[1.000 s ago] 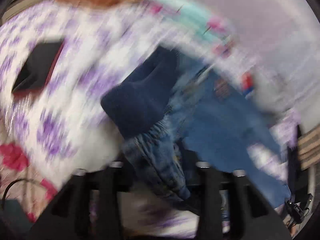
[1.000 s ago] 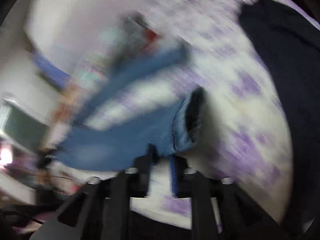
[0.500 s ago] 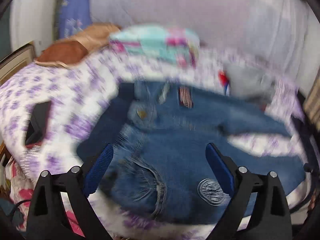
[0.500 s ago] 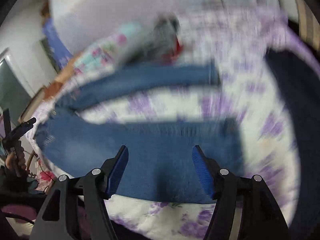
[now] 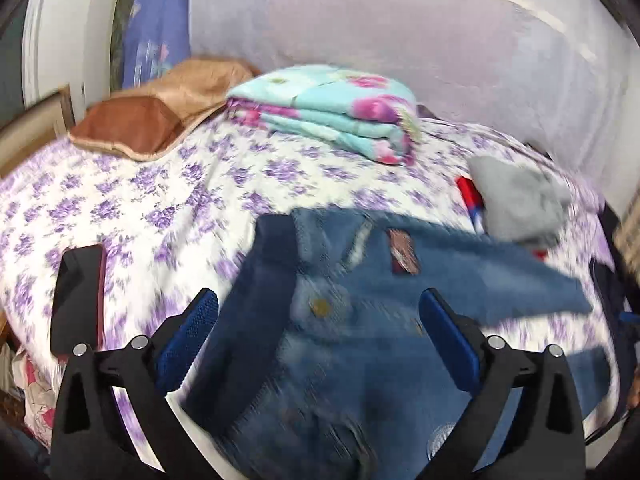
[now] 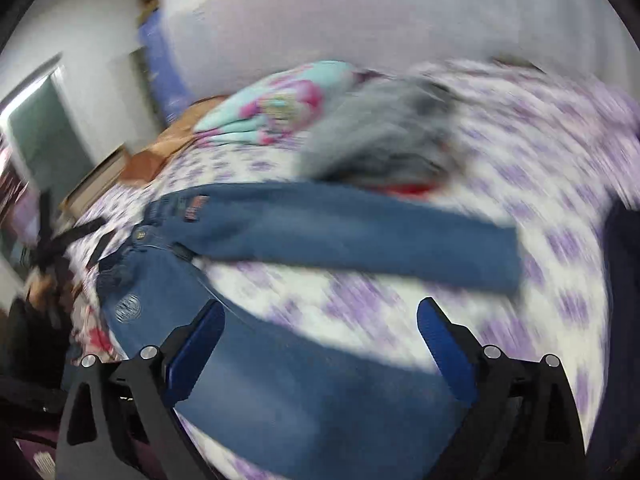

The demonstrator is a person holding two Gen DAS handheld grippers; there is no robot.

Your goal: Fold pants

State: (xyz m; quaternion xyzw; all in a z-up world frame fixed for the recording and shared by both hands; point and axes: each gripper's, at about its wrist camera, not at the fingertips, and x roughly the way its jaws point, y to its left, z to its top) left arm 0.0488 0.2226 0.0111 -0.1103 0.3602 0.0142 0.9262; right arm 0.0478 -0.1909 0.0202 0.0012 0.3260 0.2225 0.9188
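Observation:
Blue jeans [image 5: 360, 320] lie spread on the purple-flowered bedsheet [image 5: 160, 200], front up, waist to the left, the two legs splayed apart. My left gripper [image 5: 318, 304] is open and empty above the waistband and button. In the right wrist view the jeans [image 6: 340, 232] show both legs; my right gripper [image 6: 320, 316] is open and empty above the near leg. Both views are motion-blurred.
A dark navy garment [image 5: 256, 280] lies under the jeans' waist. A folded floral quilt [image 5: 328, 108], a brown pillow [image 5: 160, 112], a grey cloth [image 5: 516, 196] and a black flat object [image 5: 78, 296] lie on the bed. A dark fabric mass [image 6: 620, 320] is at the right edge.
Both grippers let go of the jeans and opened wide. The jeans dropped flat onto the bed, and both grippers pulled up and back from them.

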